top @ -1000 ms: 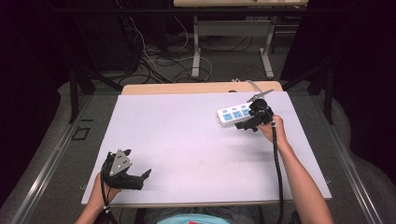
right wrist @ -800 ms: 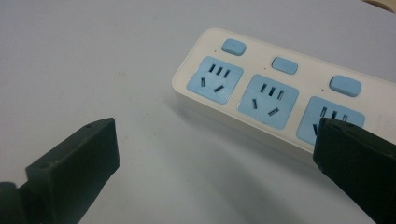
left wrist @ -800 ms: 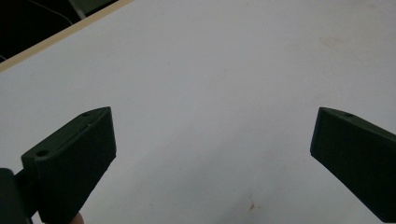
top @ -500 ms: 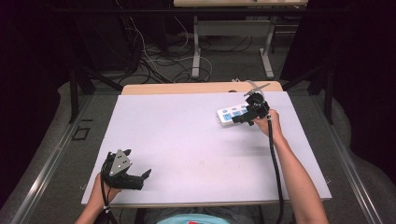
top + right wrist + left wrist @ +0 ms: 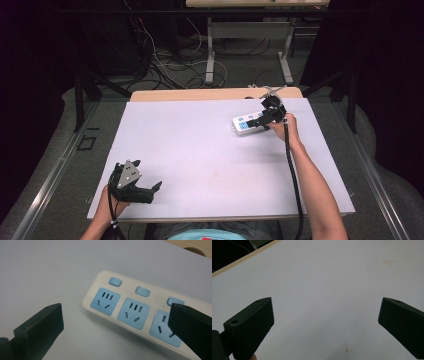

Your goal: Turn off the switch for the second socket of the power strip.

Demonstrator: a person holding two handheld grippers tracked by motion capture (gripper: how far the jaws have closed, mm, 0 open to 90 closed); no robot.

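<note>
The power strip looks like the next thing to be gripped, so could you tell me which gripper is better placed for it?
Right. The right gripper hangs open directly over the power strip at the table's far right. The left gripper sits open at the near left corner, with only bare table between its jaws.

the white tabletop (image 5: pixel 210 150) lies bare and open between the two grippers. the only obstacle is a white plastic power strip with blue sockets (image 5: pixel 248 122) at the far right, partly between the right gripper (image 5: pixel 115 322)'s spread jaws.
</note>
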